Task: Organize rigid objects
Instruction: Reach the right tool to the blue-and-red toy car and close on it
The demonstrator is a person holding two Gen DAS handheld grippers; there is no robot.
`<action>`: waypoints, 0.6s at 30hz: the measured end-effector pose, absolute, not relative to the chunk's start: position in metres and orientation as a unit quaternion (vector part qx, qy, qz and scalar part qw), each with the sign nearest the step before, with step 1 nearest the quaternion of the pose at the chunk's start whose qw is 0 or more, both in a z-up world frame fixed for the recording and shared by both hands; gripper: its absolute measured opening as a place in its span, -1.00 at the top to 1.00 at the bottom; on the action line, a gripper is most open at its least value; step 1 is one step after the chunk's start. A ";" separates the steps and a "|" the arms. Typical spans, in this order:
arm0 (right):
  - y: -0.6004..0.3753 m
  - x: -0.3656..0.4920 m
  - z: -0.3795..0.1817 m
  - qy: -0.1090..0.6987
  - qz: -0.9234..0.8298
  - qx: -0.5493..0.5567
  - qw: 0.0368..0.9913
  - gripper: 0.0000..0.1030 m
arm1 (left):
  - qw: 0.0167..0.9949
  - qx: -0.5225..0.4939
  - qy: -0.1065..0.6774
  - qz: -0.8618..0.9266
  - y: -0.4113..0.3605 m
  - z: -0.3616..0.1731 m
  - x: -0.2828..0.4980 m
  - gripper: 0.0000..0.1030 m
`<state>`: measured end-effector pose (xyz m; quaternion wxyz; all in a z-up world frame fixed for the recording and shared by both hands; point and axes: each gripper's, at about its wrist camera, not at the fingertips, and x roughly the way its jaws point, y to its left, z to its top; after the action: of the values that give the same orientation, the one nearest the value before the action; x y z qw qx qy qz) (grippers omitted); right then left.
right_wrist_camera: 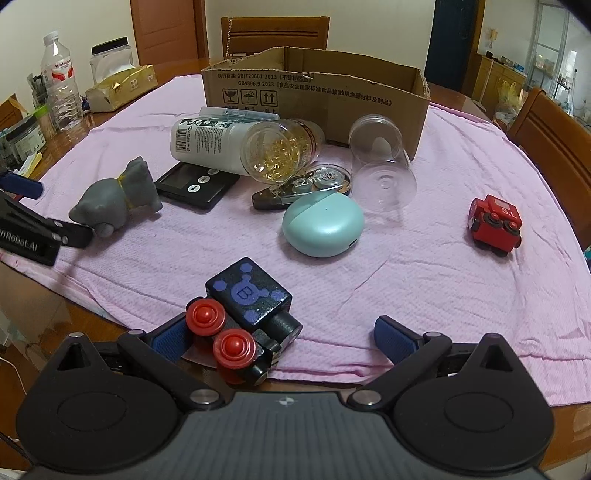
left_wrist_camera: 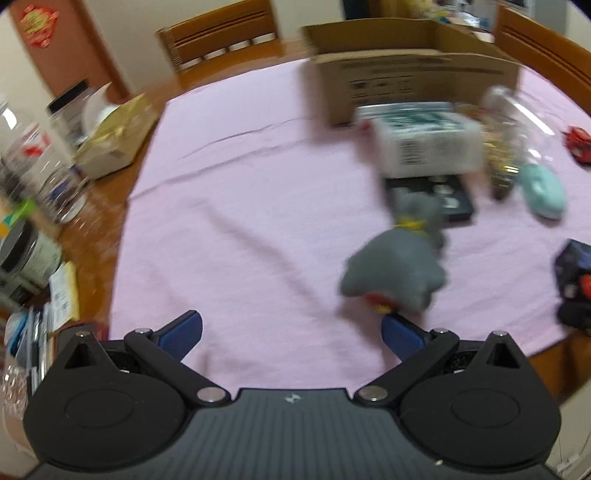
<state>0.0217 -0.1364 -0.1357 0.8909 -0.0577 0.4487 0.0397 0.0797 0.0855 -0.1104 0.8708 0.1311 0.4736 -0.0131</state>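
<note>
An open cardboard box [right_wrist_camera: 317, 92] stands at the back of the pink cloth [right_wrist_camera: 424, 280]. In front of it lie a white bottle [right_wrist_camera: 207, 144], a jar of gold capsules [right_wrist_camera: 277, 147], a clear jar [right_wrist_camera: 382, 162], a tape dispenser [right_wrist_camera: 306, 186], a black timer [right_wrist_camera: 197, 186], a teal case [right_wrist_camera: 323, 224], a red toy car [right_wrist_camera: 495, 225] and a grey toy figure [right_wrist_camera: 114, 197]. My right gripper [right_wrist_camera: 284, 338] is open around a dark blue toy car with red wheels [right_wrist_camera: 247, 310]. My left gripper [left_wrist_camera: 291, 332] is open and empty, its right finger beside the grey figure [left_wrist_camera: 399, 266].
Wooden chairs [right_wrist_camera: 275, 31] stand around the table. At the left edge stand a water bottle [right_wrist_camera: 61, 81], a jar with a black lid [right_wrist_camera: 110, 59], a tissue box [right_wrist_camera: 122, 88] and small containers [right_wrist_camera: 22, 136]. The left wrist view is blurred.
</note>
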 end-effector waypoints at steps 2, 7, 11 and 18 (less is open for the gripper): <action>-0.136 0.022 -0.136 0.450 0.039 -0.058 0.890 -1.00 | 0.873 0.130 0.469 0.012 0.093 -0.111 0.085 -0.98; -0.136 0.022 -0.136 0.450 0.037 -0.058 0.890 -1.00 | 0.874 0.113 0.473 0.020 0.099 -0.106 0.089 -0.98; -0.136 0.022 -0.136 0.451 0.039 -0.059 0.890 -1.00 | 0.865 0.120 0.487 0.014 0.102 -0.108 0.079 -0.98; -0.142 0.027 -0.131 0.474 0.032 -0.060 0.878 -1.00 | 0.863 0.125 0.489 -0.024 0.094 -0.095 0.065 -0.98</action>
<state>0.0266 -0.1416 -0.1315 0.8777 -0.0603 0.4744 0.0325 0.0647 0.0940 -0.0955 0.8628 0.1255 0.4890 -0.0244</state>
